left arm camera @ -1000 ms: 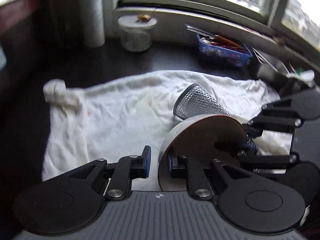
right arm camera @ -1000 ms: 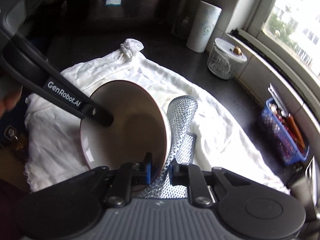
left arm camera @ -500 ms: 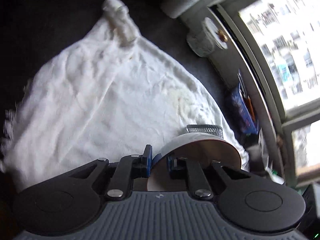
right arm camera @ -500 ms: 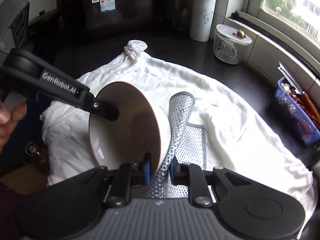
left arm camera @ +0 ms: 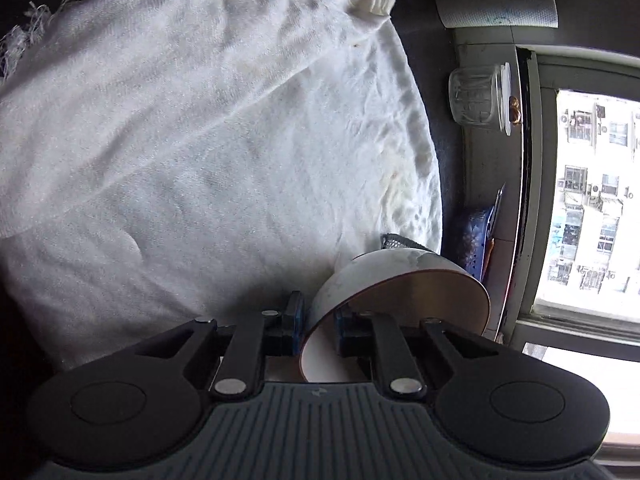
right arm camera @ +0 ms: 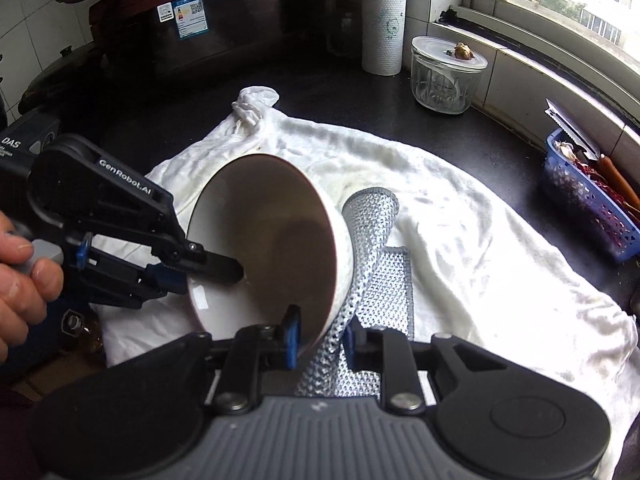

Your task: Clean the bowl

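Right wrist view: one bowl (right arm camera: pixel 264 240) tipped on edge above one white cloth (right arm camera: pixel 460 240). Left gripper (right arm camera: pixel 216 270) pinching its rim; right gripper (right arm camera: pixel 320 338) clamping rim plus one silver mesh scouring cloth (right arm camera: pixel 372 236). Beyond: one paper roll (right arm camera: pixel 382 24), one lidded glass jar (right arm camera: pixel 446 76), one blue basket (right arm camera: pixel 588 200).

"GenRobot.AI" on the left gripper (right arm camera: pixel 216 270); "DAS" on a dark box (right arm camera: pixel 24 142).

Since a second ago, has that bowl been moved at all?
Yes. In the right wrist view the bowl has tipped more upright, its top rim now reaching closer to the knotted corner of the white cloth.
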